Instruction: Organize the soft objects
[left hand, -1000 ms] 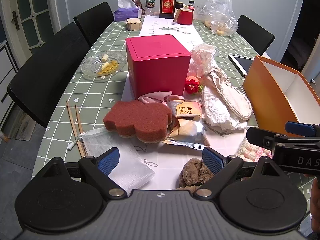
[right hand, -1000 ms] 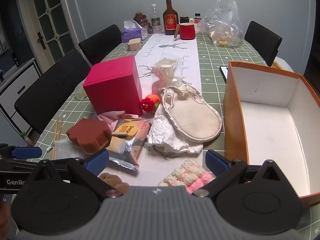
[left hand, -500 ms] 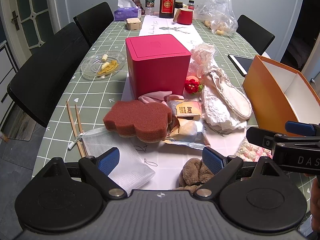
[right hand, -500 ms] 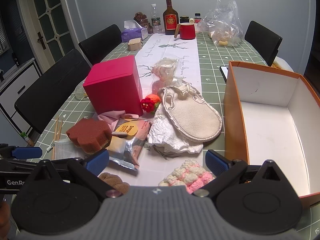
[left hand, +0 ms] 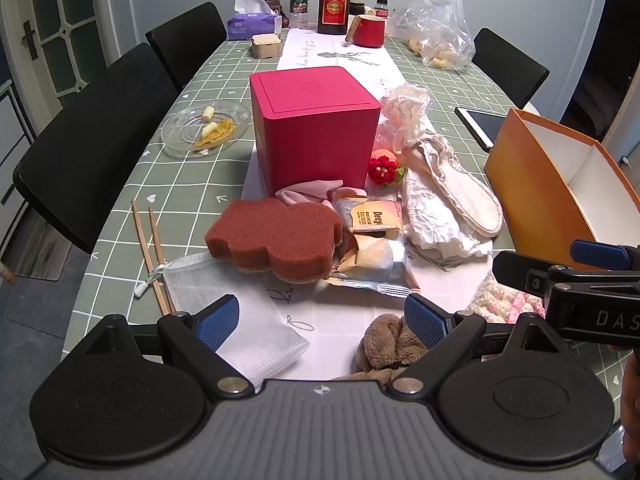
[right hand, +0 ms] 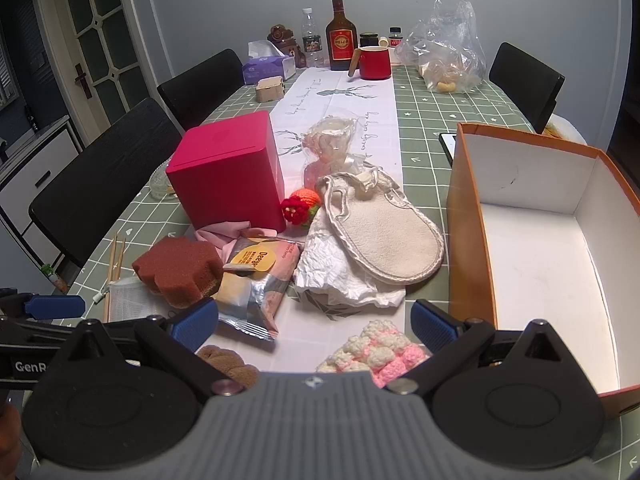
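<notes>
The left gripper hovers with its blue-padded jaws spread wide and holding nothing; at its 5 o'clock, just under the right pad, lies a brown fuzzy plush cloth, and at 7 o'clock a white mesh pouch with a fine woven grid. The right gripper is likewise wide open and empty, poised over a pink-and-white knobbly knitted piece at its 6 o'clock. Ahead of the left jaws at 12 o'clock sits a rust-brown porous sponge with a scalloped cloud outline, touching a crinkled foil snack packet whose yellow label reads "Deeg". Beyond, a glossy magenta cube box stands on the worktop, covered in green grid-patterned cloth. At 1 o'clock a cream suede slipper with stitched edging rests on crumpled white paper, beside a small red crocheted flower. At 3 o'clock of the right jaws stands an open orange cardboard box with a white interior. Lettering "DAS" and "GenR" shows on the gripper bodies.
</notes>
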`<move>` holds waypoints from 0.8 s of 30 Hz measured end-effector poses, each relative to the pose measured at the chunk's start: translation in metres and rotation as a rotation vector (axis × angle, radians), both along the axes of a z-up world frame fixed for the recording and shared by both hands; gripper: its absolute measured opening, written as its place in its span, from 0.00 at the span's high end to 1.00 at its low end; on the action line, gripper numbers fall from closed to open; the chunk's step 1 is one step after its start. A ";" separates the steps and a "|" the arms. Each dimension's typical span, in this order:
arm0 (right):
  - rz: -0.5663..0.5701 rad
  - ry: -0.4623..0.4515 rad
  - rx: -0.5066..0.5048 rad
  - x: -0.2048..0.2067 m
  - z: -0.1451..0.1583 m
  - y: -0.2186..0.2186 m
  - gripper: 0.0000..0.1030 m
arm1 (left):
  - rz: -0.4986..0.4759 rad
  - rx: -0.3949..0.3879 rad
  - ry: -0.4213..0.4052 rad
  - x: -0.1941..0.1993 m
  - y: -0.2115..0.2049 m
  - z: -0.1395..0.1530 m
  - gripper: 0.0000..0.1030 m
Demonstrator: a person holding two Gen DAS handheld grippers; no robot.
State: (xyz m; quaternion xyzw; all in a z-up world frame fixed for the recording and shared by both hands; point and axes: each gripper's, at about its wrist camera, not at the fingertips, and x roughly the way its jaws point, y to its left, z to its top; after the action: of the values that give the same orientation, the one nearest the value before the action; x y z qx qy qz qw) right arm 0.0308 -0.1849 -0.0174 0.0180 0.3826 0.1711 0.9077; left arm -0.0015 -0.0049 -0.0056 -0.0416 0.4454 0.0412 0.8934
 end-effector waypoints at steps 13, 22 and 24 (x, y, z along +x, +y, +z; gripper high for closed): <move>0.001 -0.001 -0.001 0.000 0.001 0.000 0.03 | -0.003 0.002 0.003 -0.001 -0.001 -0.002 0.00; 0.001 -0.001 -0.001 0.000 0.001 0.000 0.03 | -0.002 0.001 0.004 -0.001 -0.001 -0.002 0.00; 0.000 0.001 0.000 0.000 0.001 -0.001 0.03 | -0.002 -0.001 0.004 -0.002 -0.002 -0.002 0.00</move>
State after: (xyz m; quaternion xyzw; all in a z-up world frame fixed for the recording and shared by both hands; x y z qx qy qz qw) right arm 0.0312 -0.1855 -0.0166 0.0181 0.3829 0.1713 0.9076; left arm -0.0034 -0.0070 -0.0080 -0.0415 0.4475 0.0402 0.8924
